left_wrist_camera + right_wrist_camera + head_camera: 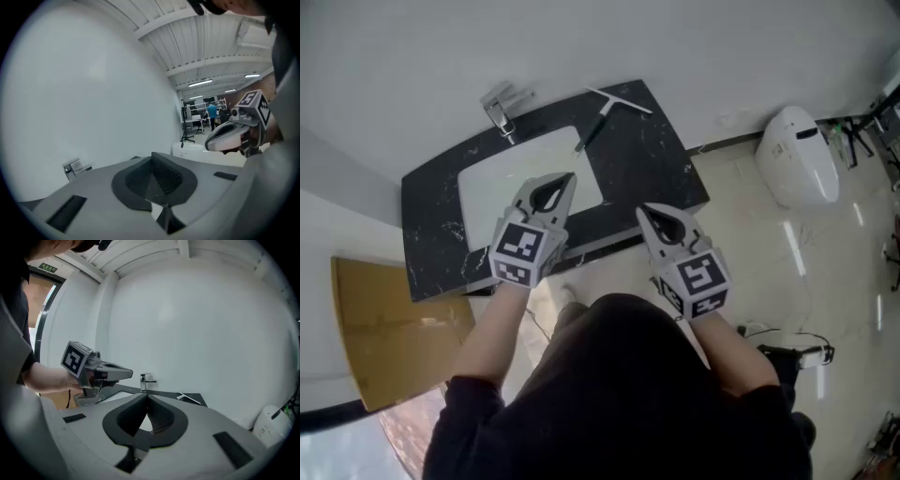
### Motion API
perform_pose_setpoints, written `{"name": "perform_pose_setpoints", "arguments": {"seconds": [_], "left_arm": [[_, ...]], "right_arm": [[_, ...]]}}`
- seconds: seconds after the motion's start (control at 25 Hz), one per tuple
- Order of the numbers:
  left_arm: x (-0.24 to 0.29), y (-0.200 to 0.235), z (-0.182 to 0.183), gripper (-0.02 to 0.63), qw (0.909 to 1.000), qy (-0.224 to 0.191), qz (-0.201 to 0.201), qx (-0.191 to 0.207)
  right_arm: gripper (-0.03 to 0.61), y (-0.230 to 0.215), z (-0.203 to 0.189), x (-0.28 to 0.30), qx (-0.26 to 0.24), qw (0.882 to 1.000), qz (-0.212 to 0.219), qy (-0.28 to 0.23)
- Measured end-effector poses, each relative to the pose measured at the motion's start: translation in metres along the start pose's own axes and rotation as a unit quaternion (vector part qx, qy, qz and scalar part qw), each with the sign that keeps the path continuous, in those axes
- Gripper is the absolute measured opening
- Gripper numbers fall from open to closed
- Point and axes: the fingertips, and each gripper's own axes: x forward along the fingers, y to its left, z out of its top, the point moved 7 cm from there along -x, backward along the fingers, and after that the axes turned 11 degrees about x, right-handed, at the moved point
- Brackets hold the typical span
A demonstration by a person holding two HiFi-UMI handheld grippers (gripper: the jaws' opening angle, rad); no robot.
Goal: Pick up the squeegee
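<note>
The squeegee (602,114) has a dark handle and a pale blade. It lies at the far right of the black marble counter (652,164), and shows small in the right gripper view (190,398). My left gripper (570,176) is shut and empty, hovering over the white sink (492,187). My right gripper (640,210) hovers at the counter's near edge, jaws together and empty. Both are well short of the squeegee. In the left gripper view my own jaws (152,155) meet at the tip. The right gripper's jaws (146,397) also meet.
A chrome faucet (502,111) stands behind the sink. A white toilet (797,155) sits on the tiled floor to the right. A brown board (384,328) leans at the lower left. A white wall runs behind the counter.
</note>
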Motion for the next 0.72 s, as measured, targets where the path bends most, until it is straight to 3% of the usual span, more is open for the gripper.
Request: {"name": "perform_pose_setpoints", "arguments": {"seconds": [0.36, 0.52, 0.72], "left_arm": [[0.073, 0.005, 0.0, 0.043, 0.9992, 0.036, 0.01, 0.01], [0.119, 0.023, -0.015, 0.115, 0.9982, 0.06, 0.001, 0.007], [0.185, 0.054, -0.046, 0.152, 0.9954, 0.095, -0.012, -0.001]], "right_arm": [[0.006, -0.027, 0.001, -0.011, 0.005, 1.0, 0.017, 0.012], [0.006, -0.045, 0.001, 0.001, 0.017, 1.0, 0.005, 0.017], [0.006, -0.071, 0.008, 0.035, 0.033, 0.999, -0.012, 0.024]]}}
